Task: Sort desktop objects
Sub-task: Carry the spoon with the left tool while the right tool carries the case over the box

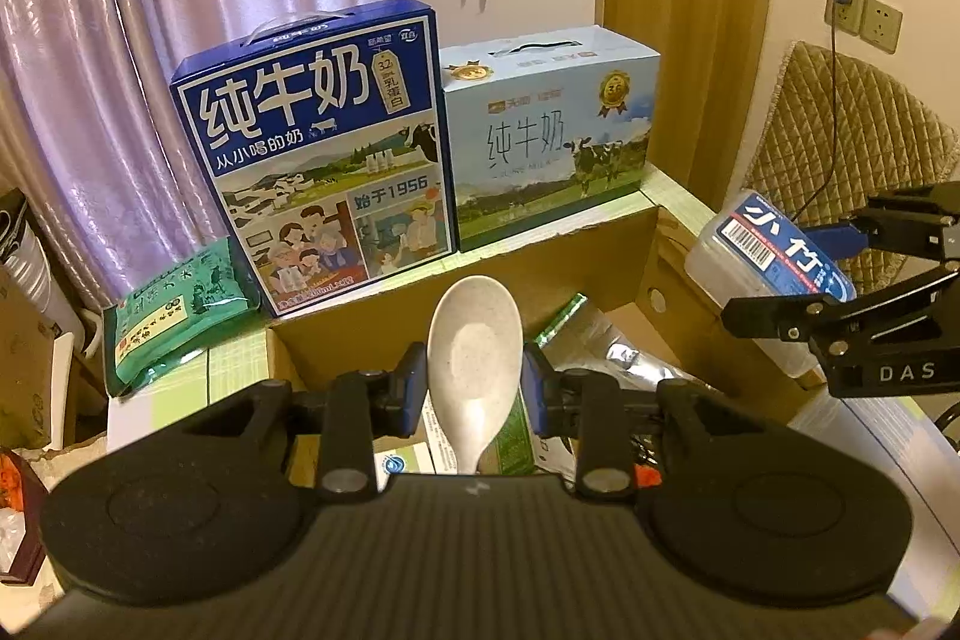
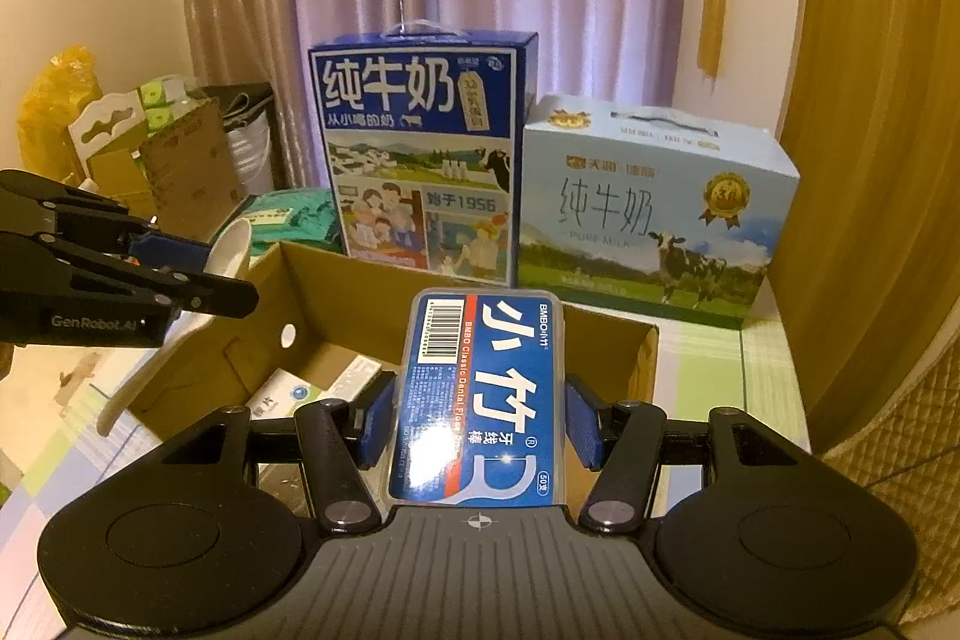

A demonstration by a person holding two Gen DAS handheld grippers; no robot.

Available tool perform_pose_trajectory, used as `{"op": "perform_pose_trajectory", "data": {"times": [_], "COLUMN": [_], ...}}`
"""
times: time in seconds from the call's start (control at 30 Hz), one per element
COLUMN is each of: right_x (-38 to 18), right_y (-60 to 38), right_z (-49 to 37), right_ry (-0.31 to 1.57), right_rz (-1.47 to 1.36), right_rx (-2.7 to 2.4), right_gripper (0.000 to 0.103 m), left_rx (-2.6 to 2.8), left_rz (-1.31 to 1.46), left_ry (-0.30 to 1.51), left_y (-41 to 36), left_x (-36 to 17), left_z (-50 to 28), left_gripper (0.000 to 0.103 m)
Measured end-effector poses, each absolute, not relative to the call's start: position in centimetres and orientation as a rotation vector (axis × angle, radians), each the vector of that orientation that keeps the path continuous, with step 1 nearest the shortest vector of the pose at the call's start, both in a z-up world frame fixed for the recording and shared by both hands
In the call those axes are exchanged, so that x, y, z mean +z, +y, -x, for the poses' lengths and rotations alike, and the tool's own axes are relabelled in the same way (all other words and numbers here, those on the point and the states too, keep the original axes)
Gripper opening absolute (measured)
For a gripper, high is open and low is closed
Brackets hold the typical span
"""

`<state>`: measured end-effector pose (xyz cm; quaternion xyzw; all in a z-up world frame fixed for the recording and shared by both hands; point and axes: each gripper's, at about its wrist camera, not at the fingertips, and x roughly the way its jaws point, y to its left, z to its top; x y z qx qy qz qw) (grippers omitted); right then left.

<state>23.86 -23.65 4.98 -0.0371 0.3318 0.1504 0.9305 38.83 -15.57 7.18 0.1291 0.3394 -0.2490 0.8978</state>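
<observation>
Left gripper point(image 1: 474, 388) — clamped on white spoon point(image 1: 474, 358), frame centre. Right gripper point(image 2: 480, 415) — clamped on dental floss box point(image 2: 480, 394), above open cardboard box point(image 2: 606, 334).

You are looking at two matching black tools. Your left gripper point(image 1: 474, 388) is showing a ribbed grey-black body behind the jaws, with a round raised disc to each side and silver pivot screws on the black link arms. Its blue fingers point(image 1: 409, 388) are sitting at the tips. Your right gripper point(image 2: 477, 418) is showing the same blue pads point(image 2: 579, 421), and white "DAS" lettering is running along its side.
</observation>
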Motion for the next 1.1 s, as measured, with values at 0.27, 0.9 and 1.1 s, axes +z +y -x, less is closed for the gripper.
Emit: {"op": "perform_pose_trajectory", "data": {"times": [0.27, 0.9, 1.1], "right_x": [3.4, 1.7, 1.6], "right_y": [-23.8, -23.8, -23.5], "right_z": [-25.2, -26.8, -26.9], "right_ry": [0.705, 0.733, 0.733], "right_rz": [0.066, 0.056, 0.066], "right_rx": [0.306, 0.296, 0.294], "right_gripper": [0.055, 0.055, 0.055], "left_rx": [-0.523, -0.532, -0.534], "left_rz": [-0.254, -0.252, -0.242], "left_ry": [0.707, 0.714, 0.713], "left_y": [-15.6, -15.9, -16.0], "left_x": [5.8, 3.4, 3.2], "left_z": [-40.4, -42.6, -42.7], "left_gripper": [0.028, 0.028, 0.028]}}
